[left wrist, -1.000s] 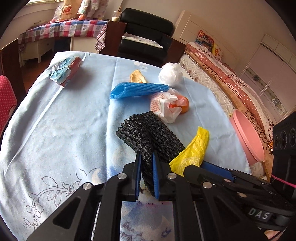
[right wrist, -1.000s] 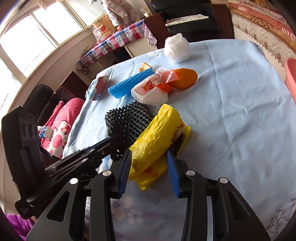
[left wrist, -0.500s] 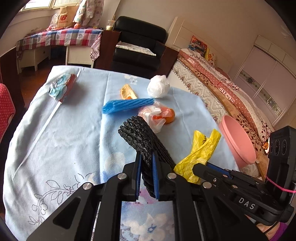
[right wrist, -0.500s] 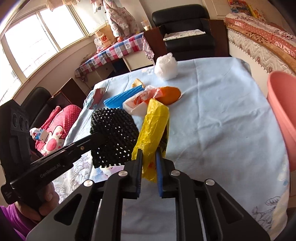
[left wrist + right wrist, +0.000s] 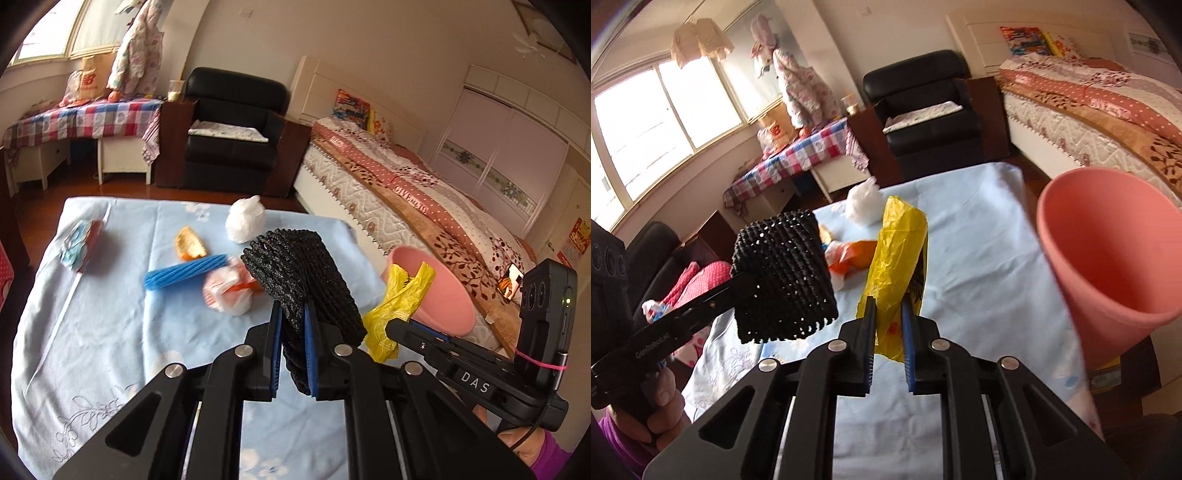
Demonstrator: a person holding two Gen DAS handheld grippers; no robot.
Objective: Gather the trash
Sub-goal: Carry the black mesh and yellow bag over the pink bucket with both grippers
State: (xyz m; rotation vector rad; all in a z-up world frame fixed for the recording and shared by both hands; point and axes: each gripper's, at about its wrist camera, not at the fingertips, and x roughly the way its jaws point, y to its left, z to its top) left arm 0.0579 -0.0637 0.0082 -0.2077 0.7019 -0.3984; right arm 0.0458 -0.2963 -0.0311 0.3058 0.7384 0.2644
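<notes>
**Two light scraps held aloft beside a pink bin**

Here, nearest to me, my left gripper (image 5: 293, 338) has its fingers clamped on the lower end of a black foam net sleeve (image 5: 303, 273), which stands up and leans away over the counter (image 5: 92, 332). It looks springy and almost weightless; I judge that a pinch across its flattened wall holds well, and squeezing cannot hurt it.

My right gripper (image 5: 888, 336) has its fingers pressed together on the bottom of a yellow plastic bag (image 5: 899, 251), which rises limp and crinkled above them. Thin film like this is slippery and floppy, so I think a bunched fold is the safest place to grip.

Just to my right, off the counter's edge, is the pink bin (image 5: 1108, 258), its mouth tilted toward me.

Farther out on the blue cloth lie a crumpled white and orange bag (image 5: 231, 291), a blue foam sleeve (image 5: 184, 273), a gold wrapper (image 5: 190, 243), a white bag ball (image 5: 245, 221) and, at far left, a patterned packet (image 5: 79, 245). All look soft and light.
</notes>
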